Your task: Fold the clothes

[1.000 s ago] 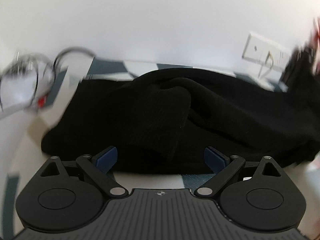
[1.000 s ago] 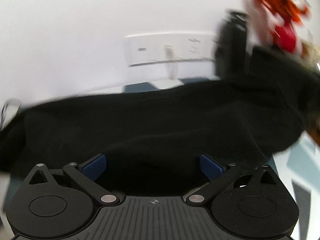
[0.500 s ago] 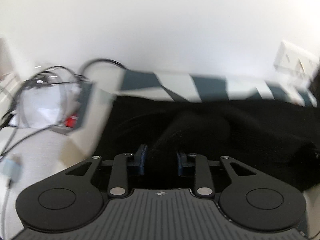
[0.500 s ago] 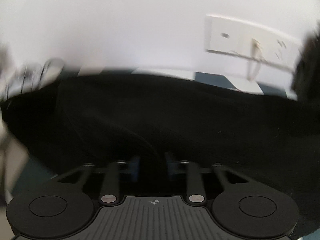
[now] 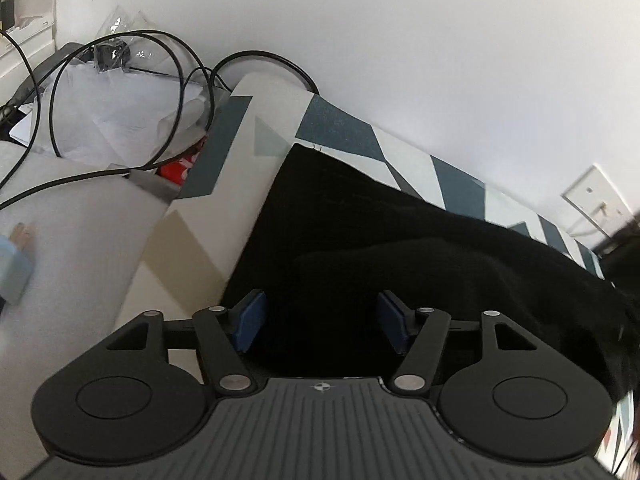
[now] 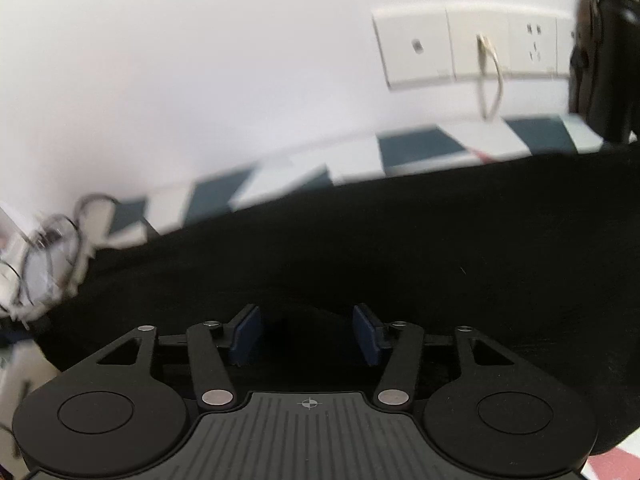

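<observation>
A black garment point(image 5: 360, 240) lies spread over a tablecloth with a blue, white and beige geometric pattern point(image 5: 224, 152); a raised fold sits in front of my left gripper point(image 5: 322, 324). That gripper is open, its blue pads wide apart over the garment's near left part, with black fabric lying loose between them. In the right wrist view the same black garment point(image 6: 400, 248) fills the lower half. My right gripper point(image 6: 307, 334) is open too, low over the cloth, with nothing pinched between its pads.
Black cables point(image 5: 120, 80) loop over white papers and plastic point(image 5: 120, 120) beyond the table's left end. A white wall runs behind the table, with a socket panel point(image 6: 468, 52) and a plugged cord. A dark object point(image 6: 608, 60) stands at the far right.
Both grippers were open a second ago, shut on the black fabric half a second ago, and have now opened, letting it go. The garment lies flatter and farther back on the table.
</observation>
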`<state>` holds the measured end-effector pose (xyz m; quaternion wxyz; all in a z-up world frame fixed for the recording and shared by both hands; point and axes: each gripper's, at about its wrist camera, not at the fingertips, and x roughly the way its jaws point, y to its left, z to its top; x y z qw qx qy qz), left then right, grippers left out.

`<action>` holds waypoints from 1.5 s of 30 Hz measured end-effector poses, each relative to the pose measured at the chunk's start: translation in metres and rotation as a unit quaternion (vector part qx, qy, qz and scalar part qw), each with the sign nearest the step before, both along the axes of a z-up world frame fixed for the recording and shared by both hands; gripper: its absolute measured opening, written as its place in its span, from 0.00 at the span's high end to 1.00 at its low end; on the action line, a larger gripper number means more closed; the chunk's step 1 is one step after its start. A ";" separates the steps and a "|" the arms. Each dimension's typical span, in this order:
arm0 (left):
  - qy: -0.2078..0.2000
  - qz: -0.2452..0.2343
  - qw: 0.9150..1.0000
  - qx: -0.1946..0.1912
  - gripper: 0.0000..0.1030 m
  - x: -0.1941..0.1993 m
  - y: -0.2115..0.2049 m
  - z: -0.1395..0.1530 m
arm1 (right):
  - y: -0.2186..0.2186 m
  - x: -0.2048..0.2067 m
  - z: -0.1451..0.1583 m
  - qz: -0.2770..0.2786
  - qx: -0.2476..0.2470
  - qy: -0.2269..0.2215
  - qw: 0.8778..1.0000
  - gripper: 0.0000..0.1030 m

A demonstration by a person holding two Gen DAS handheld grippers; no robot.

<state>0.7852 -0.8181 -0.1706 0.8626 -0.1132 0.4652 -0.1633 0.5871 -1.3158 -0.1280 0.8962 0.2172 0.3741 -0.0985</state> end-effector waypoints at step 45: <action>-0.064 -0.238 0.955 -0.168 0.55 0.044 0.005 -0.049 | 0.192 0.221 0.061 0.447 -0.017 -0.126 0.885 0.91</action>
